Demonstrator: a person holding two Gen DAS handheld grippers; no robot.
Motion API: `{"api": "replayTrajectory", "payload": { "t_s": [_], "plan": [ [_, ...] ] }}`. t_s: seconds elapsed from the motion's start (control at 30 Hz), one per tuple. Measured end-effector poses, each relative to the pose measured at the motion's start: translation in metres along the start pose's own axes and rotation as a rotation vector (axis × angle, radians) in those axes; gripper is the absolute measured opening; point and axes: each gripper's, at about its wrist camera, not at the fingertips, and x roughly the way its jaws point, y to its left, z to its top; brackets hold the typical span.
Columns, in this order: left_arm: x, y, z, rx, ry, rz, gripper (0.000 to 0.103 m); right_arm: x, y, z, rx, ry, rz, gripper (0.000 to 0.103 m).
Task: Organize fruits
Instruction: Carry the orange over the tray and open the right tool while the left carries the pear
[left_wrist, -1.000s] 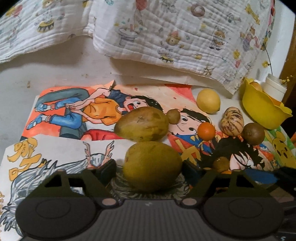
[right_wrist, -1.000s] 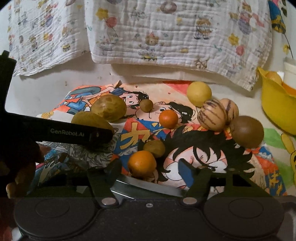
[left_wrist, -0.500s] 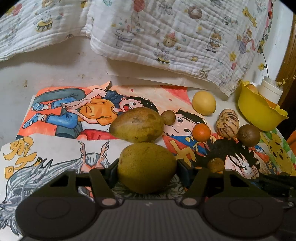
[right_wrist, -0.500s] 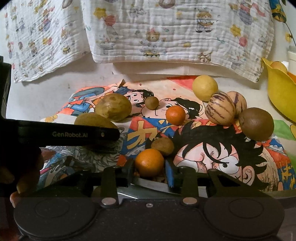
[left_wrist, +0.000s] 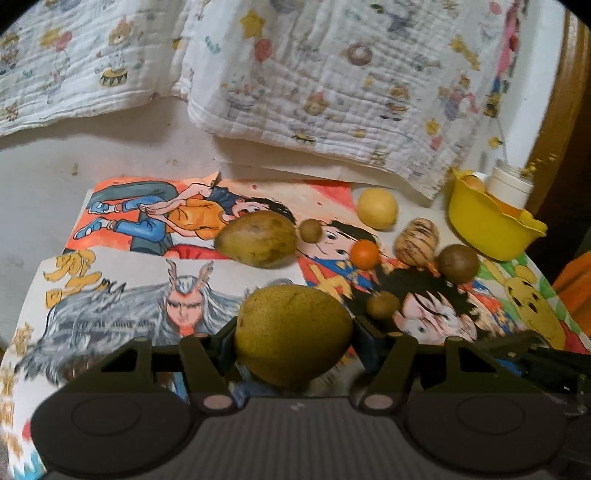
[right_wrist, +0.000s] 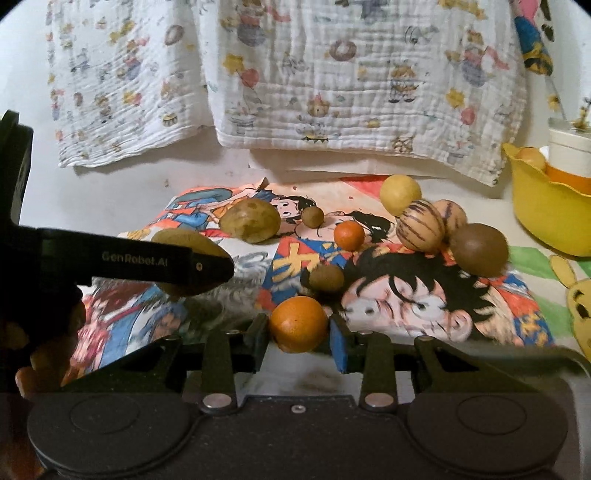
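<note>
white lettering reading "genrobot.ai" runs along the side of the left gripper (right_wrist: 192, 264), which reaches in level from the left edge of the right wrist view; the person's fingers (right_wrist: 40, 354) curl under its handle, partly in shadow. large yellow characters are painted on the cartoon posters (left_wrist: 122, 295) covering the table, too stylised to read. seen from its own camera, the left gripper (left_wrist: 293, 338) points forward over the posters with its jaws pressed against both sides of a big green-yellow mango (left_wrist: 293, 334), held clear above the paper. the right gripper (right_wrist: 298, 326) also points forward and low, its jaws clamped on a small orange (right_wrist: 298, 324) near the posters' near edge. a second mango (left_wrist: 256, 238) lies on the posters, with a brown fruit (left_wrist: 310, 230) just beside it. further right sit another orange (left_wrist: 365, 253), a striped melon (left_wrist: 417, 242) and a yellow fruit (left_wrist: 377, 208). a yellow bowl (left_wrist: 487, 225) stands at the far right, well apart from both held fruits
</note>
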Motion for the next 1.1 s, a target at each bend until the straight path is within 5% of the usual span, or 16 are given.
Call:
{"api": "replayTrajectory", "payload": {
  "t_s": [0.47,1.1],
  "plan": [
    [-0.06,-0.045,-0.057,0.058,0.006,-0.066,0.067,-0.081,0.007,-0.056,-0.064,0.01,-0.006,0.037],
    [-0.088,-0.082,-0.105,0.109,-0.011,-0.059,0.067,-0.113,-0.013,-0.089,-0.06,0.044,-0.053,0.037]
  ]
}}
